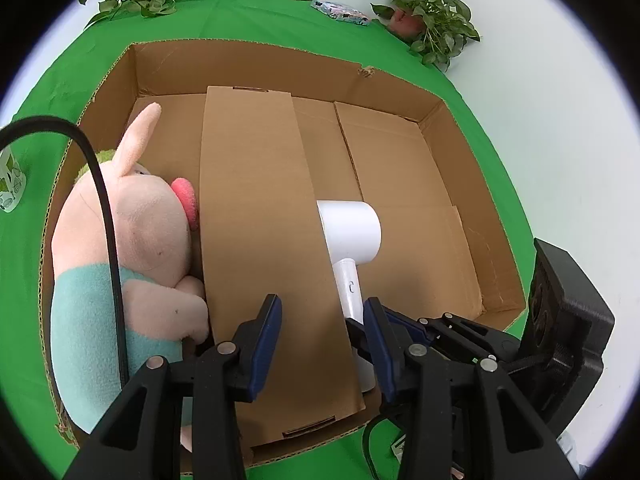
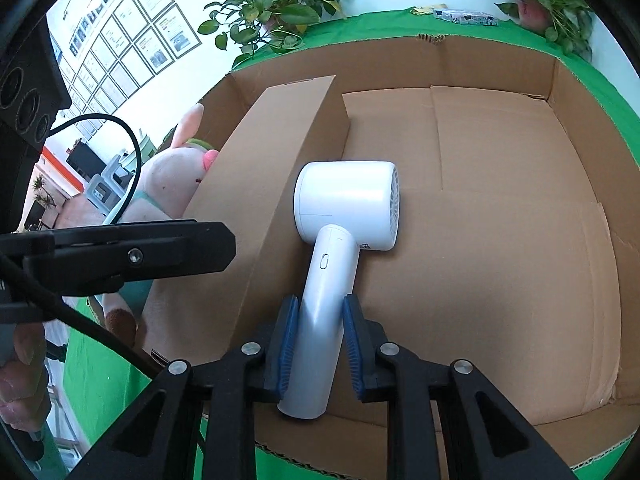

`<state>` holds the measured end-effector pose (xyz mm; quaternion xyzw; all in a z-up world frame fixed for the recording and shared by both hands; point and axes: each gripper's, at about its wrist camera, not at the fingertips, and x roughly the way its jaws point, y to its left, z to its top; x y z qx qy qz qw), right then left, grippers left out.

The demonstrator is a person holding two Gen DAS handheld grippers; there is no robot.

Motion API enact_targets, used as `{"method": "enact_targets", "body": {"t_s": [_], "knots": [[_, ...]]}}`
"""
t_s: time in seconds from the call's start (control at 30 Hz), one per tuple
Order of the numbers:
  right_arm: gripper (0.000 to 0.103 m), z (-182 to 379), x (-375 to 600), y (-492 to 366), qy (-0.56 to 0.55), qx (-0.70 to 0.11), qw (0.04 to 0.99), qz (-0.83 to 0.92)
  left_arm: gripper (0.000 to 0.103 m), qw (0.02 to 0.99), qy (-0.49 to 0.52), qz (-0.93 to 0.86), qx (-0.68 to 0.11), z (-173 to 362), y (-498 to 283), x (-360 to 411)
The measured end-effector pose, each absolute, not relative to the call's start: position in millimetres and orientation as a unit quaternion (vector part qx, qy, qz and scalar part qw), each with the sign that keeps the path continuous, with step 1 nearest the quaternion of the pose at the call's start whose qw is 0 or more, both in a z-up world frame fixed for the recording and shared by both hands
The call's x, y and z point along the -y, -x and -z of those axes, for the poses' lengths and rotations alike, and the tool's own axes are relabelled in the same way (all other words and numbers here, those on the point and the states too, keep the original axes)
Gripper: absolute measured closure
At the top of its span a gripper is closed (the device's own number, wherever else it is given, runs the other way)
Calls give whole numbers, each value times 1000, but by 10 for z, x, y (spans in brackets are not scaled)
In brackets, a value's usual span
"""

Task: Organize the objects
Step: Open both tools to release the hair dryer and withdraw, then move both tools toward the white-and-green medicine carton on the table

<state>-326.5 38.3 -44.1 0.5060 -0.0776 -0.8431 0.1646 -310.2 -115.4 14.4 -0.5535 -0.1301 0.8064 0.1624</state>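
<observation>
A: Item one, hair dryer [image 2: 344, 208], white. Where is it?

B: Inside the open cardboard box [image 2: 580, 92], in the right-hand compartment, head just beside the cardboard divider [image 2: 256, 184], handle running back toward the box's near wall. The box sits on a green-covered desk [image 1: 240, 12].

A: Held?

B: Yes. Right tool [image 2: 320, 344] is clenched on the handle, blue pads pressing both sides. Whether the head rests on the box floor or hangs just above it, I cannot tell.

A: Item two?

B: Plush pig [image 1: 132, 232], pink with a teal shirt, in the left compartment, leaning against the divider.

A: Left tool [image 1: 320, 344]?

B: Jaws part-way apart, gripping nothing, hovering over the near end of the divider. The dryer's handle shows just beside its right finger, apart from it.

A: Step in hand?

B: Placing the dryer in its compartment, by my reading. Nearly done.

A: Next move calls for?

B: Settling the dryer flat, then releasing the right tool and lifting clear without dragging the handle or knocking the divider.
</observation>
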Motion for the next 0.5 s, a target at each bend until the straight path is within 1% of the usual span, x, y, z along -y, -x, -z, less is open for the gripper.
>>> {"method": "enact_targets", "body": {"t_s": [0.13,0.2,0.23,0.27,0.3,0.33,0.37,0.4,0.43,0.5], "knots": [[81,407,-391,3230,-500,71,161,848,62,158,532,-824,117,-209,3025,1130],[73,298,-400,3152,-476,44,132,869,62,147,503,-845,109,-310,2940,1137],[58,248,-420,3112,-463,36,126,877,62,137,485,-857,104,-375,2878,1140],[38,175,-443,3038,-446,30,123,886,62,130,465,-870,97,-444,2809,1132],[28,96,-470,2938,-427,28,116,897,58,123,442,-884,89,-518,2723,1122],[13,15,-498,2816,-405,20,115,907,53,115,421,-896,80,-576,2645,1112],[6,-43,-516,2713,-388,12,110,915,40,101,392,-912,68,-650,2521,1102],[4,-100,-539,2597,-372,1,103,923,25,89,367,-924,57,-706,2417,1089],[1,-146,-558,2490,-358,-7,99,928,20,72,343,-936,46,-753,2299,1062],[1,-234,-602,2265,-337,-18,96,936,20,49,298,-953,19,-828,2054,979]]}}
